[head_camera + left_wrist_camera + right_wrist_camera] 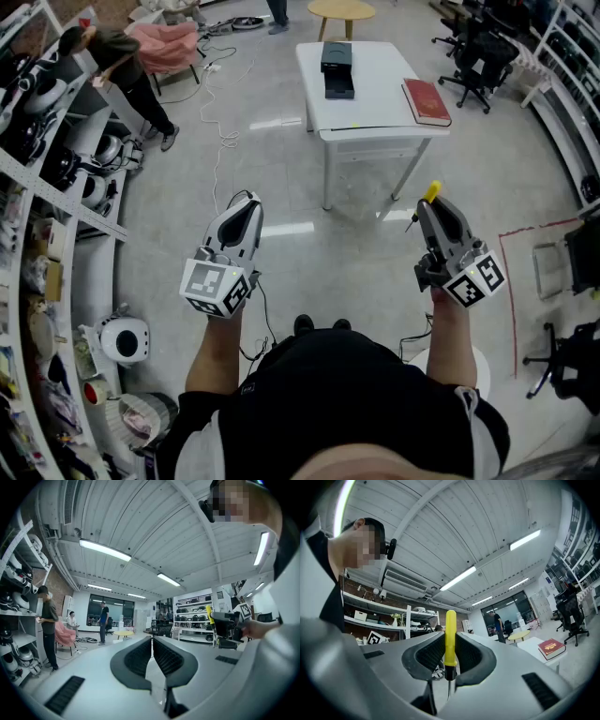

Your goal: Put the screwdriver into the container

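Observation:
My right gripper [427, 206] is shut on a screwdriver [431, 192], whose yellow handle sticks up past the fingertips and whose thin shaft points down. In the right gripper view the screwdriver [450, 639] stands upright between the ribbed pads of that gripper [450, 654]. My left gripper [246, 202] is held over the floor at the same height, its jaws together with nothing between them; the left gripper view shows this gripper [152, 644] too. A black container [337, 68] lies on the white table [375, 112] ahead, well beyond both grippers.
A red book [427, 101] lies on the table's right side. Shelves [56, 216] full of gear line the left. A person [122, 66] stands by a pink chair [167, 45]. Cables [220, 131] trail across the floor; office chairs [473, 52] stand at the far right.

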Action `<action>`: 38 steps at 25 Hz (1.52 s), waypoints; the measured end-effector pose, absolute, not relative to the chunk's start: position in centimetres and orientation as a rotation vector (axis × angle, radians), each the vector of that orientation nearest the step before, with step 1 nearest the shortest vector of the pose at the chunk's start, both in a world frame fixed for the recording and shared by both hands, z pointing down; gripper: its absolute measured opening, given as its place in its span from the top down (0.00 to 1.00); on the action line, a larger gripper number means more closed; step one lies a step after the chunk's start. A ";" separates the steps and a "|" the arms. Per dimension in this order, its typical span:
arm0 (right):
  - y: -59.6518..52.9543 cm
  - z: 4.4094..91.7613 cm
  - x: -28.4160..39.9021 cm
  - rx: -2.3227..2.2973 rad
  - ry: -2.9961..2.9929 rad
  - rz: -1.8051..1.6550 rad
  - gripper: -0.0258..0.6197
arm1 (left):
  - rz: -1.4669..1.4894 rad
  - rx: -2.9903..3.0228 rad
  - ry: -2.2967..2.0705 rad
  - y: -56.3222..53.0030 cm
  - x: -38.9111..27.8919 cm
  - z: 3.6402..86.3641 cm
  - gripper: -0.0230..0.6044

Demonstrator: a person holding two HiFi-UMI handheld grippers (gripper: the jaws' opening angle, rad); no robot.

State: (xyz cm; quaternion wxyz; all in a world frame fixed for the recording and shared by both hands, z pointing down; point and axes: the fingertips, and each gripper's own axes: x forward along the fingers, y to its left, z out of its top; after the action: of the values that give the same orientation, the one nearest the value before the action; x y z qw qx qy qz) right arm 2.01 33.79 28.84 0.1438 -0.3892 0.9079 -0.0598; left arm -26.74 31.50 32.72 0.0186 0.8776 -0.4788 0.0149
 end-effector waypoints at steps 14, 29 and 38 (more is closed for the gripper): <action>33.7 28.9 2.1 -1.115 2.609 -0.173 0.83 | 0.034 2.731 -1.473 31.2 -26.2 32.6 0.92; 34.8 29.7 10.1 -1.117 2.566 -0.192 0.83 | 0.111 2.737 -1.432 31.0 -18.2 33.1 0.92; 34.7 31.1 12.5 -1.106 2.563 -0.238 0.83 | 0.116 2.739 -1.451 30.6 -15.8 33.4 0.92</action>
State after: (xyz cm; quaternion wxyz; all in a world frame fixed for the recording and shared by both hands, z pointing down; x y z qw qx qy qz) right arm 12.53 34.74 31.11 0.1693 -0.3891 0.9016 -0.0837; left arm -15.84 30.59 33.38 0.0199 0.8829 -0.4676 0.0375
